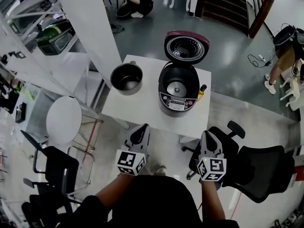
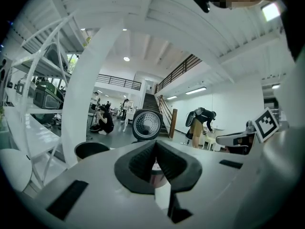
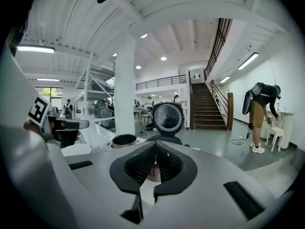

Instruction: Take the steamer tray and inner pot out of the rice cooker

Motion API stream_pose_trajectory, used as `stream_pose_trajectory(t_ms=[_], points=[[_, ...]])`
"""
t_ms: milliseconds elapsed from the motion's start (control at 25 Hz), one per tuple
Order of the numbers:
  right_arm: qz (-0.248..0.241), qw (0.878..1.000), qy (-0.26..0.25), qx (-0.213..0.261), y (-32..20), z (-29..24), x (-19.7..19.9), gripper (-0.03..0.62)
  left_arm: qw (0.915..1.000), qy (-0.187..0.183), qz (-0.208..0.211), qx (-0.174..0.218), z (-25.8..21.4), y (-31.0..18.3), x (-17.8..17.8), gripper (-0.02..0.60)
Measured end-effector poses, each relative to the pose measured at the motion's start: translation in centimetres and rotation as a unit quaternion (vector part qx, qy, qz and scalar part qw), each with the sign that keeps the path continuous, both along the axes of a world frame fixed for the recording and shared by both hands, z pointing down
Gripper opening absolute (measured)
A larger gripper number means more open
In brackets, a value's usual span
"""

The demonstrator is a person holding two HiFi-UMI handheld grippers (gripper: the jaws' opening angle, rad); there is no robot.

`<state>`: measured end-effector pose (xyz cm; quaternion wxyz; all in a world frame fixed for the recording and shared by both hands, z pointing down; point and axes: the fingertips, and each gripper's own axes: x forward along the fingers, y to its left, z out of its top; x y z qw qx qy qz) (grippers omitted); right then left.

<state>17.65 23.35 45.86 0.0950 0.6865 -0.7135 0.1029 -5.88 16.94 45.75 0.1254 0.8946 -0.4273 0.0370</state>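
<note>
inner pot [image 1: 126, 78] left of rice cooker [image 1: 178, 85]

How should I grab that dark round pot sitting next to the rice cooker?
Pinch the pot by its top rim, coming straight down at the edge nearest you, one jaw inside and one outside. It stands upright on the table, mouth open upward, and its round wall looks too wide to span, with no handle showing. The rice cooker stands close on its right.
</note>
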Motion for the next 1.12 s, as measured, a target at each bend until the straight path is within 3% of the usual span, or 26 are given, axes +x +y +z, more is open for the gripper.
stream_pose_trajectory(t_ms=[200, 520, 1120], points=[[-0.005, 1.0, 0.005, 0.019, 1.2, -1.5, 0.9, 0.0, 0.9997, 0.021, 0.001, 0.01, -0.4, 0.6, 1.3, 0.005], [-0.027, 0.999, -0.012, 0.035, 4.1, -1.5, 1.4, 0.0, 0.9997, 0.019, -0.012, 0.01, 0.4, 3.3, 1.7, 0.005], [-0.018, 0.999, -0.004, 0.03, 6.5, -1.3, 1.3, 0.0, 0.9996, -0.011, -0.024, 0.003, 0.8, 6.4, 0.8, 0.005]])
